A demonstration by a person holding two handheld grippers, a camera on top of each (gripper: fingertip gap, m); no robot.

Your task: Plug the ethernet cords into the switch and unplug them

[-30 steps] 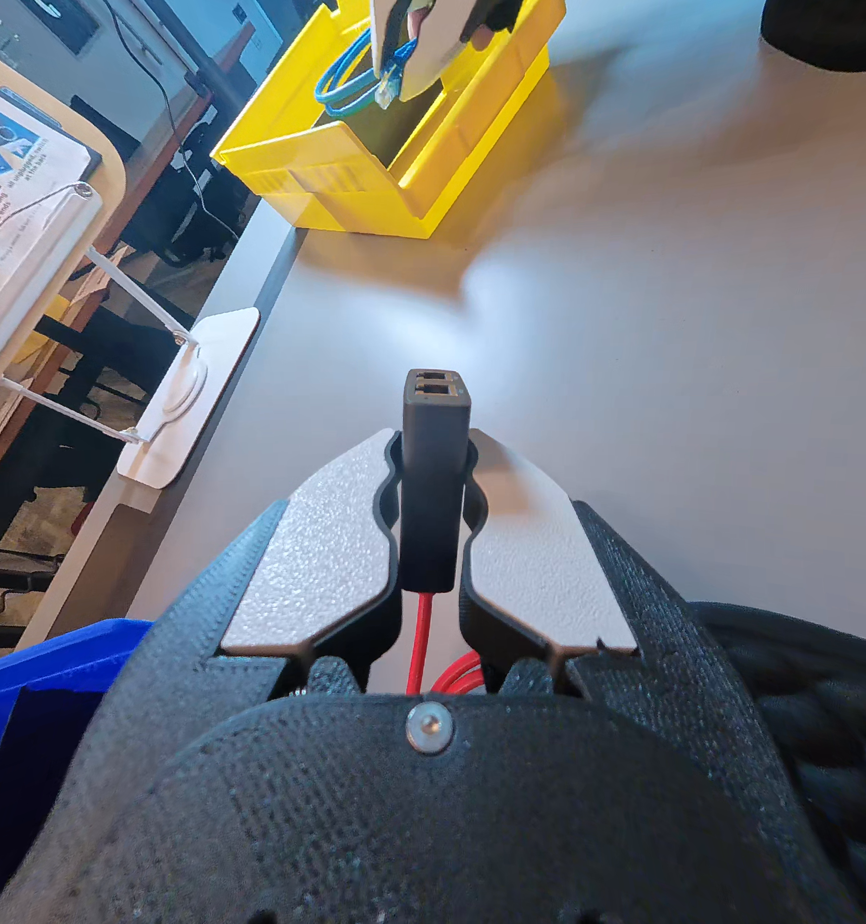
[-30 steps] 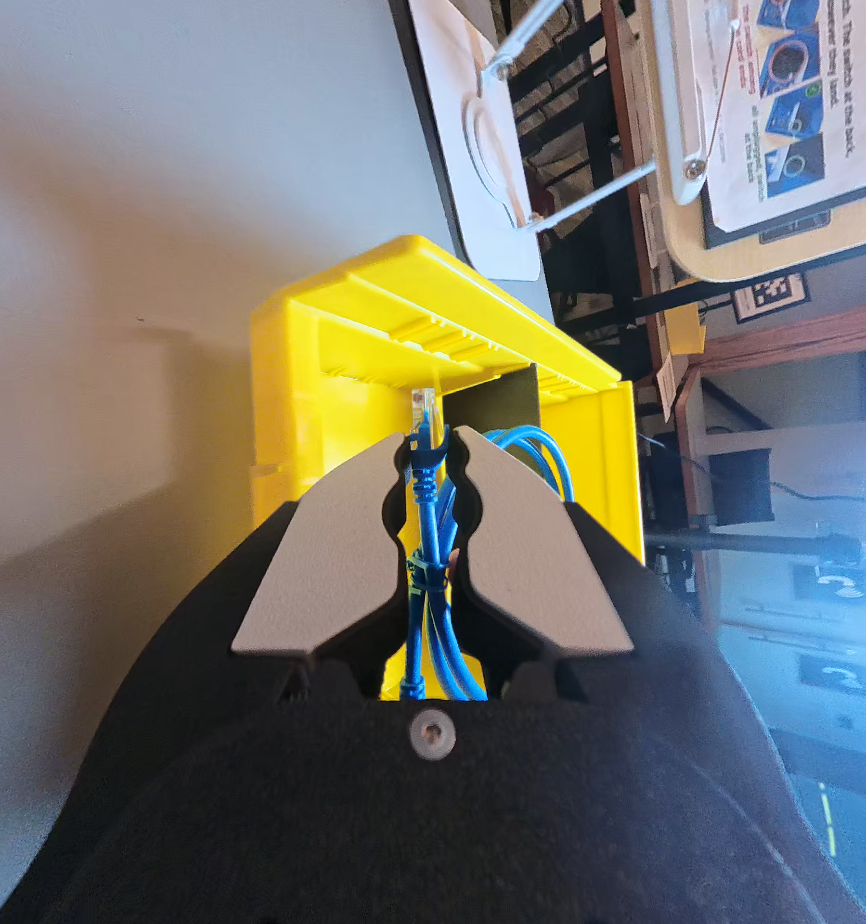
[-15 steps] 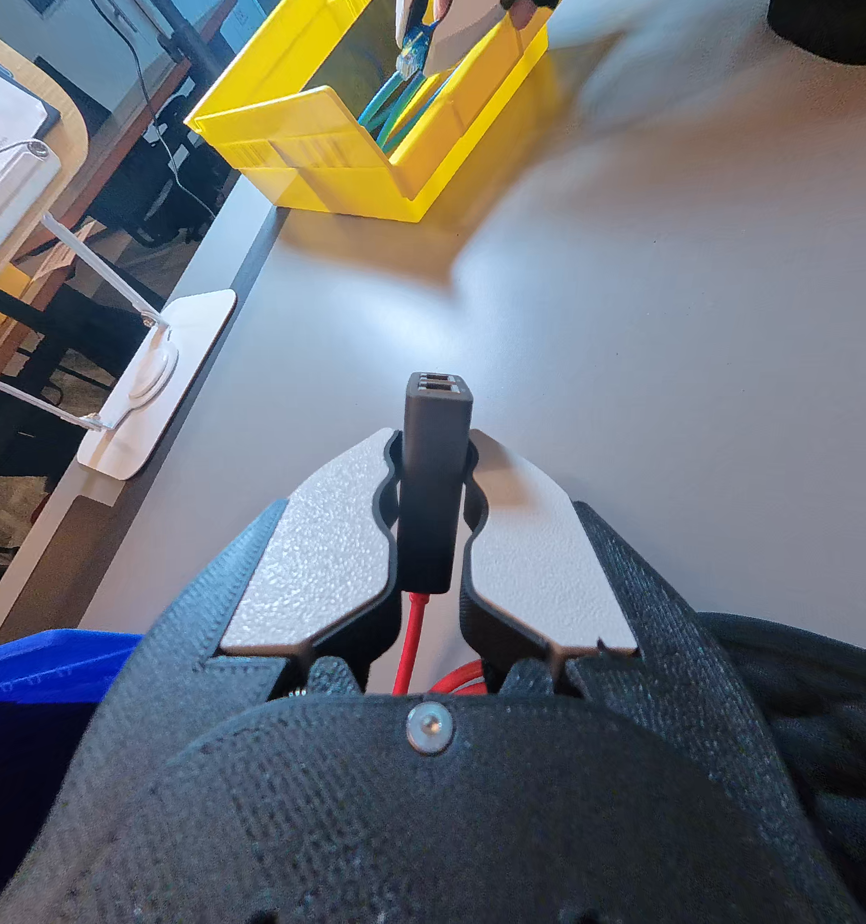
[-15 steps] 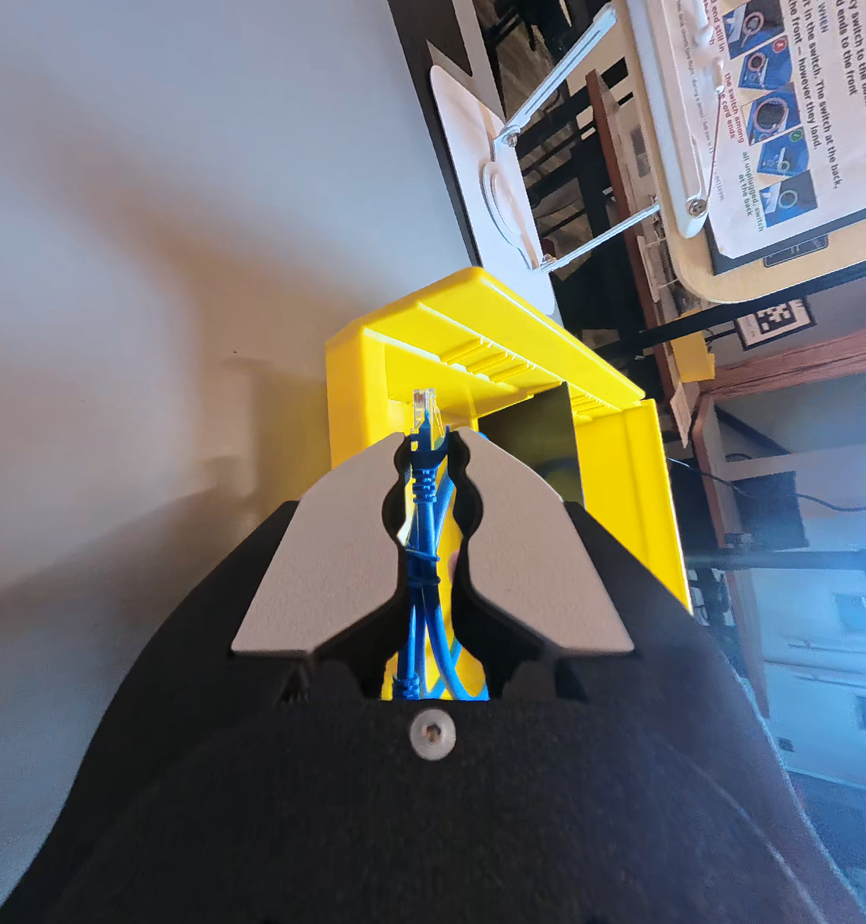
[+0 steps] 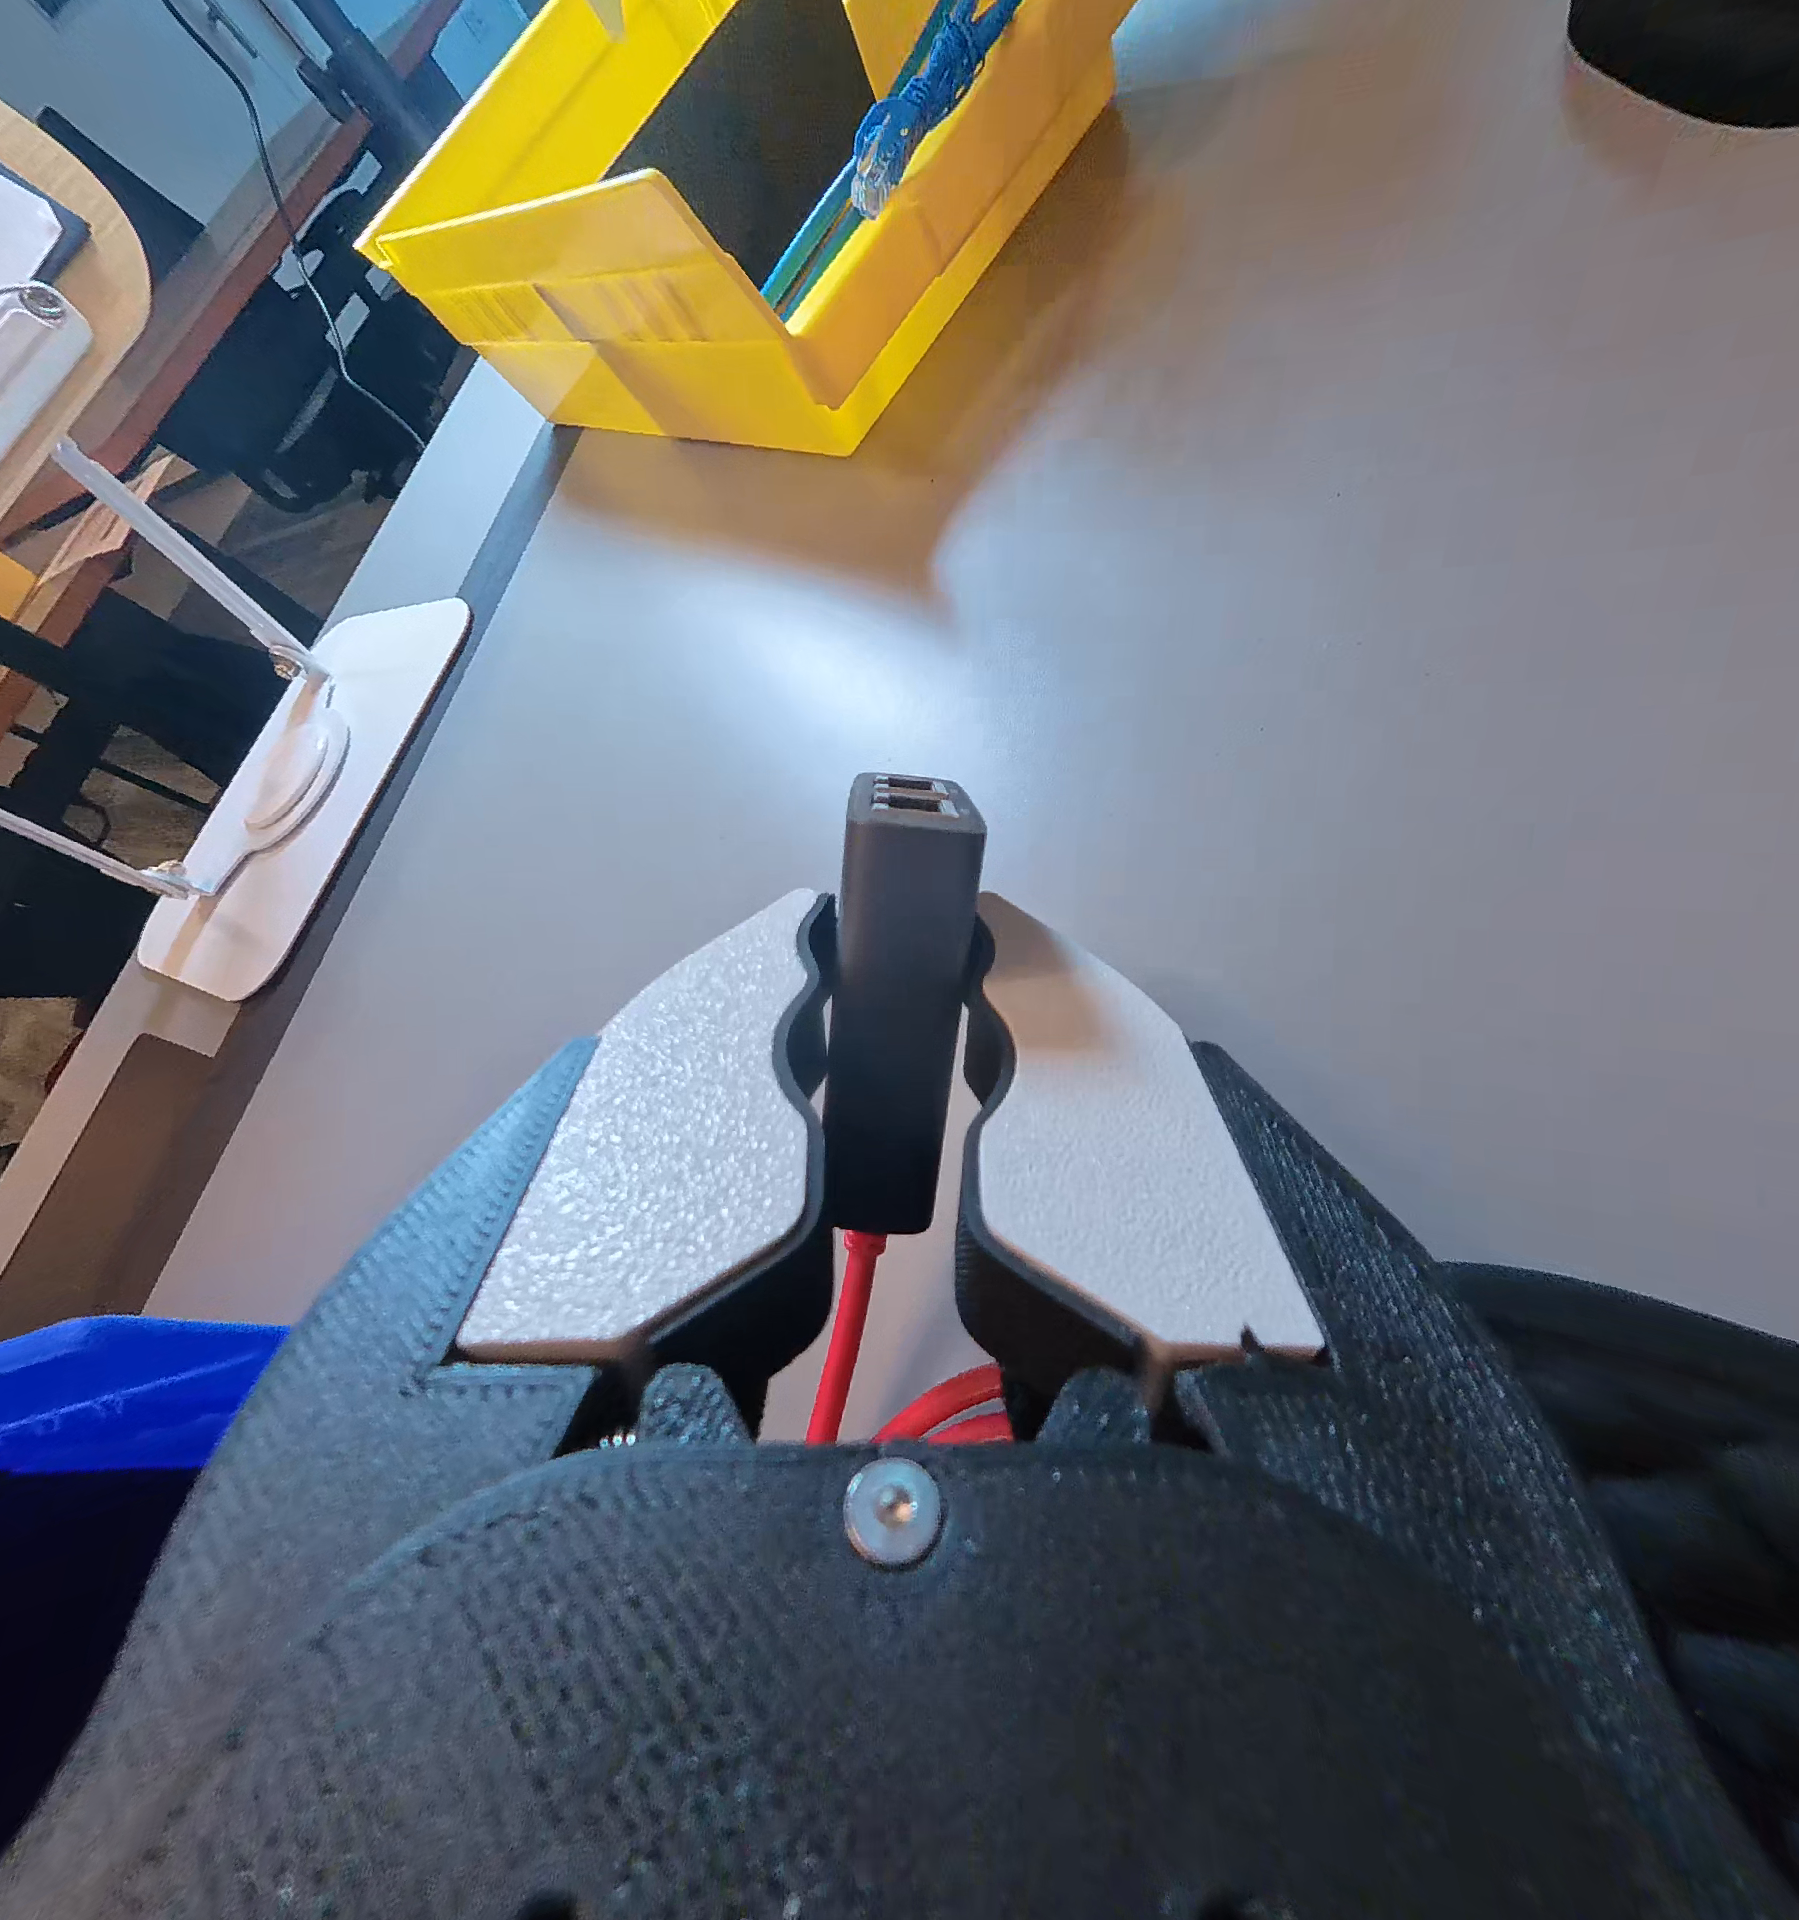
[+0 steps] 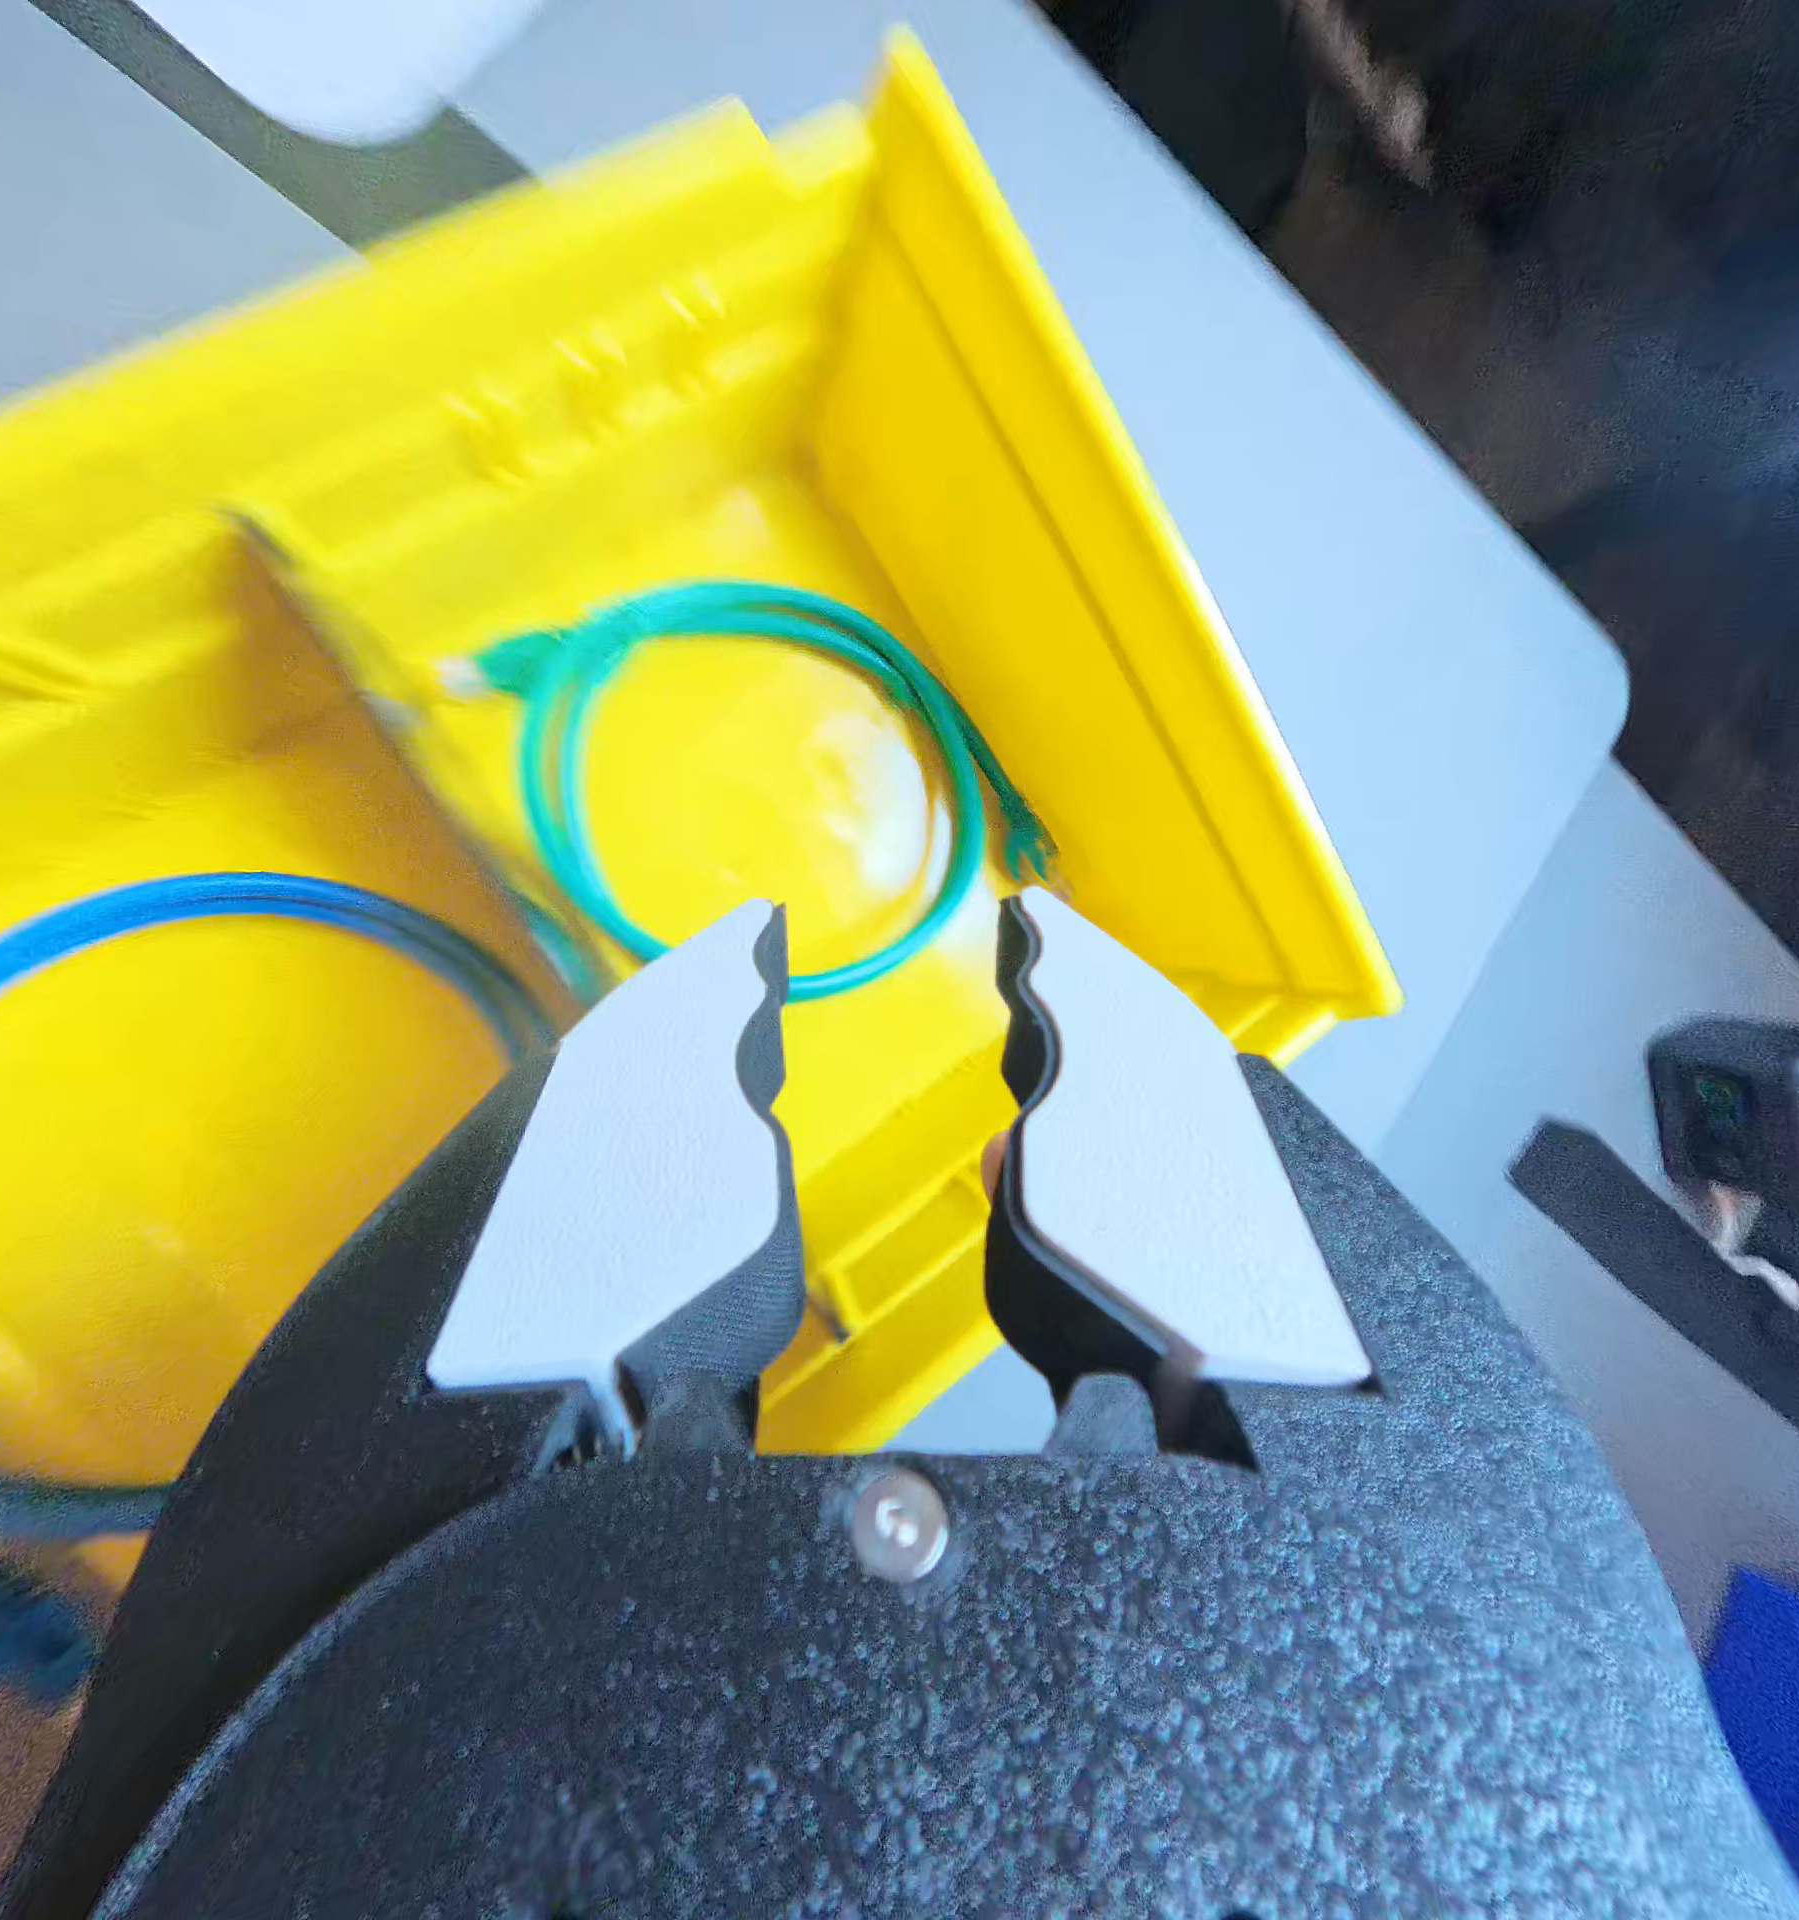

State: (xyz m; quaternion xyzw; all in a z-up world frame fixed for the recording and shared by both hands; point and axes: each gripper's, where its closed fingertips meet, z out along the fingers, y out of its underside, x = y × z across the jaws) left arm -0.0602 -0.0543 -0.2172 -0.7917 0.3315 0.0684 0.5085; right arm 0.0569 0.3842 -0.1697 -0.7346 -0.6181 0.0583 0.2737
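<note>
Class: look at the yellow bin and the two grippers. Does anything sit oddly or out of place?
One thing: the blue cord hangs over the yellow bin wall, plug dangling outside, while the green cord lies coiled inside.

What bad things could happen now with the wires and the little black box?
1. The right gripper is open over the coiled green cord in the yellow bin; it might grab the loop rather than the plug, making plugging hard.
2. The blue cord hangs over the bin's edge and could snag or slide out.
3. The left gripper holds the black switch by its narrow sides, so a hard push might tip it.
</note>
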